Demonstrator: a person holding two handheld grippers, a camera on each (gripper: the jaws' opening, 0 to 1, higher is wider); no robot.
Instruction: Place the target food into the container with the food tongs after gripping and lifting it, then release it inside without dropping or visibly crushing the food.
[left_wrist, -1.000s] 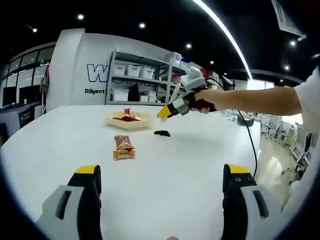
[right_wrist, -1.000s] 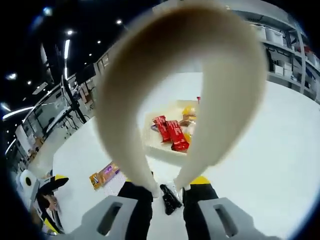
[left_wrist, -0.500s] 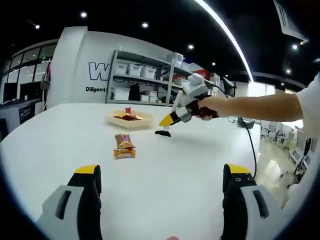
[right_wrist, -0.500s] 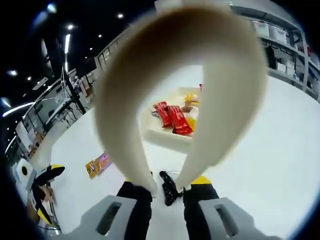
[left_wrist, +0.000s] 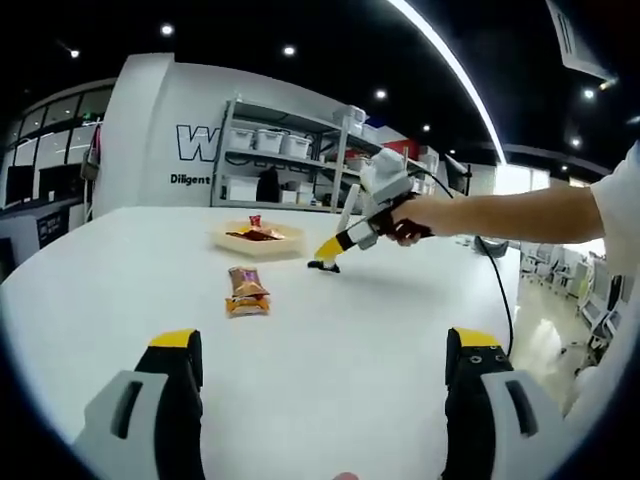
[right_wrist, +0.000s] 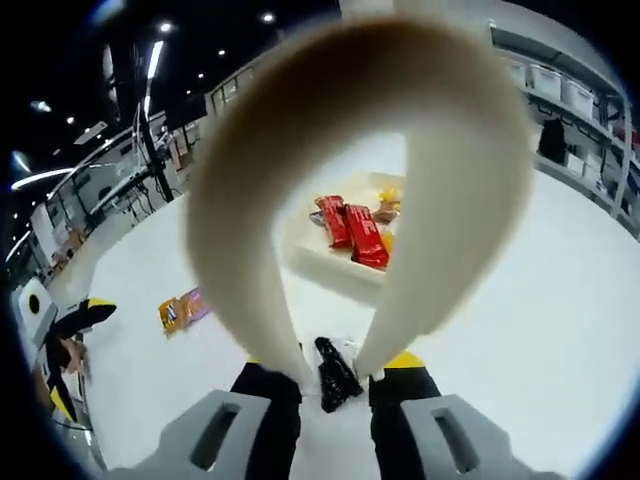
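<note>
Cream food tongs (right_wrist: 460, 200) loop up from my right gripper (right_wrist: 330, 366), which is shut on their arms. The tongs' two tips reach down to the white table (right_wrist: 520, 330) on either side of a small black food packet (right_wrist: 334, 376); whether they squeeze it I cannot tell. Beyond it stands the shallow cream container (right_wrist: 335, 275) holding red packets (right_wrist: 362, 232). In the left gripper view a hand holds the right gripper (left_wrist: 326, 262) low over the black packet (left_wrist: 318, 267), right of the container (left_wrist: 258, 240). My left gripper (left_wrist: 325, 342) is open near the table's front.
An orange snack packet (left_wrist: 246, 296) lies in front of the container; in the right gripper view this orange packet (right_wrist: 181, 310) sits to the left. A person's arm (left_wrist: 520, 212) reaches in from the right. Shelving with bins (left_wrist: 285, 160) stands beyond the table's far edge.
The right gripper has come down with the tongs from above the table to the black packet, whose sides the tips now flank. The left gripper has stayed still and open.
</note>
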